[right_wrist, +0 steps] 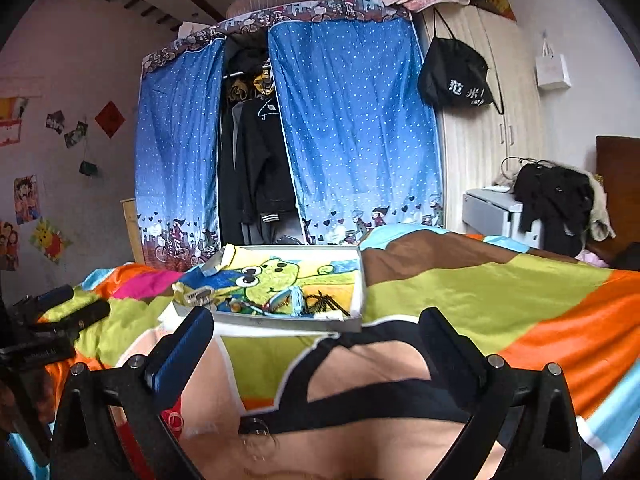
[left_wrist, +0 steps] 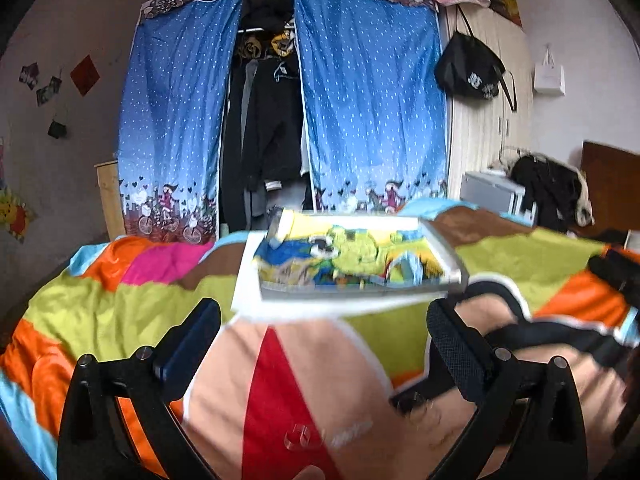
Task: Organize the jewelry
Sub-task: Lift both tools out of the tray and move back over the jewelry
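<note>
Fingers on right gripper (right_wrist: 316, 344) spread wide, nothing between them; left gripper (left_wrist: 324, 336) same, wide apart and empty. Both hover over bedspread (right_wrist: 500, 292) in bright patchwork colours. Just beyond: shallow white tray (right_wrist: 280, 322) lying flat on bed, lined with green cartoon-bear print, small jewelry pieces (right_wrist: 296, 300) scattered along its near edge. Behind: blue dotted wardrobe curtain (right_wrist: 352, 120).

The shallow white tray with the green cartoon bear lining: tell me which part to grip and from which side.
Grip the shallow white tray by its near wall, coming in low from the front over the patchwork blanket. That wall faces the open right gripper, stands upright and looks thin enough to pinch, one finger inside and one outside. Choose the stretch right of centre; small items crowd the left inside.
</note>
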Demonstrator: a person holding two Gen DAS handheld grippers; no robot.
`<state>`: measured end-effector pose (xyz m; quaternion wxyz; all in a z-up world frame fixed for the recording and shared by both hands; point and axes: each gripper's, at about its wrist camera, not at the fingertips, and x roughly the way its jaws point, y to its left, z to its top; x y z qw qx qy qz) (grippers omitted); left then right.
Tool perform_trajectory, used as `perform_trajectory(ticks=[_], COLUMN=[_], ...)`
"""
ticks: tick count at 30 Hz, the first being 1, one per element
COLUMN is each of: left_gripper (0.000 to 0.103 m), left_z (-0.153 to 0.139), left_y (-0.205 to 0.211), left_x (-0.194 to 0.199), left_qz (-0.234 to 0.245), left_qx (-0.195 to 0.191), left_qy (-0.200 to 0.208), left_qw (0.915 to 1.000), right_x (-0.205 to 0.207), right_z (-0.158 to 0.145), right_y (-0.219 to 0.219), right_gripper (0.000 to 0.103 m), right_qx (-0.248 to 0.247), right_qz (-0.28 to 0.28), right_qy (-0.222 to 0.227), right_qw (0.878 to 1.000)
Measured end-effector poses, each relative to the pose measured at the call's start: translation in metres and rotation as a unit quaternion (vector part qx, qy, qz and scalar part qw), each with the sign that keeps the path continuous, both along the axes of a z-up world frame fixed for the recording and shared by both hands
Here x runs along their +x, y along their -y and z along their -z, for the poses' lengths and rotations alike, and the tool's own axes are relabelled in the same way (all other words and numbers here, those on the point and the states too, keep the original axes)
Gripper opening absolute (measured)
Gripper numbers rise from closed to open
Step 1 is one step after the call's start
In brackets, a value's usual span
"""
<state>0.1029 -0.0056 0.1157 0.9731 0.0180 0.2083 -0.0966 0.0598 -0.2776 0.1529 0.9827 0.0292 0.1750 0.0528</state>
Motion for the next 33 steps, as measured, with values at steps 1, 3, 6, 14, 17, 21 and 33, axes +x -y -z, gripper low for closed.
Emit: perform_trajectory(ticks=[1, 3, 6, 14, 17, 21, 33], left_gripper=[0.101, 0.101, 0.101, 0.101, 0.101, 0.101, 0.101], left_z=[0.008, 0.026, 0.048, 0.092, 0.107, 0.124, 0.158], left_y=[-0.001, -0.006, -0.013, -0.019, -0.018, -0.017, -0.03], left_x=[-0.006, -0.018, -0.029, -0.042, -0.045, -0.043, -0.015], left_qz=[-0.002, -0.006, -0.009, 0.006, 0.015, 0.024, 0.025], left_qx=[0.004, 0.006, 0.005, 0.045, 0.059, 0.072, 0.082], left_qy=[-0.004, -0.019, -0.048, -0.106, -0.128, -0.16, -0.227], left_qw=[1.0, 0.9998, 0.9988, 0.9933, 0.99, 0.9842, 0.9701], right_x=[-0.006, -0.02, -0.032, -0.048, -0.05, -0.046, -0.033], right_z=[0.003, 0.012, 0.03, 0.089, 0.108, 0.133, 0.175], right_y=[0.0, 0.0, -0.001, -0.006, -0.007, -0.011, -0.02], right_gripper=[0.103, 0.103, 0.103, 0.103, 0.103, 0.103, 0.103], right_qx=[-0.002, -0.01, -0.022, -0.018, -0.012, -0.004, 0.018], right_qz=[-0.001, 0.001, -0.003, -0.017, -0.025, -0.04, -0.069], right_qy=[-0.001, -0.012, -0.037, -0.127, -0.159, -0.215, -0.289], right_qw=[1.0, 1.0, 0.999, 0.992, 0.987, 0.976, 0.955])
